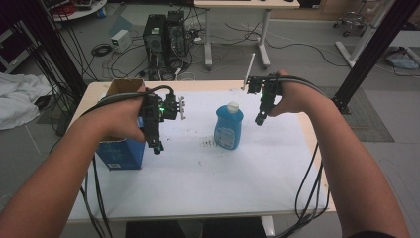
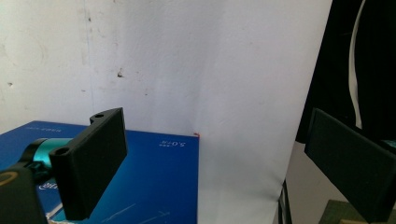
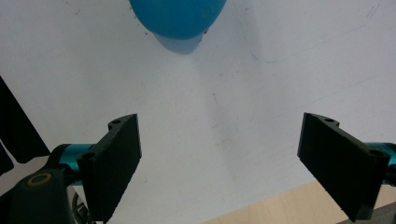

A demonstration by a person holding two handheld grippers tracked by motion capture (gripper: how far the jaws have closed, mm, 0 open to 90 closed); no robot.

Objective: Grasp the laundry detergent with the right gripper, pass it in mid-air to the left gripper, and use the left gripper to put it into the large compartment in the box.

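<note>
At the desk's (image 1: 198, 188) centre stands the blue bottle (image 1: 228, 127), your right claw (image 1: 261, 118) at its three o'clock, your left claw (image 1: 157, 147) at nine beside the box (image 1: 120, 153), both wide open and empty, seemingly poised to grasp.

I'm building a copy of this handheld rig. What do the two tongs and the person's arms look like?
Both the left tongs and right tongs are black, with flat rectangular ridged jaw pads on teal stubs. Each shows a small green light and trails black cables along the forearms. The forearms are bare, with no sleeves.
</note>
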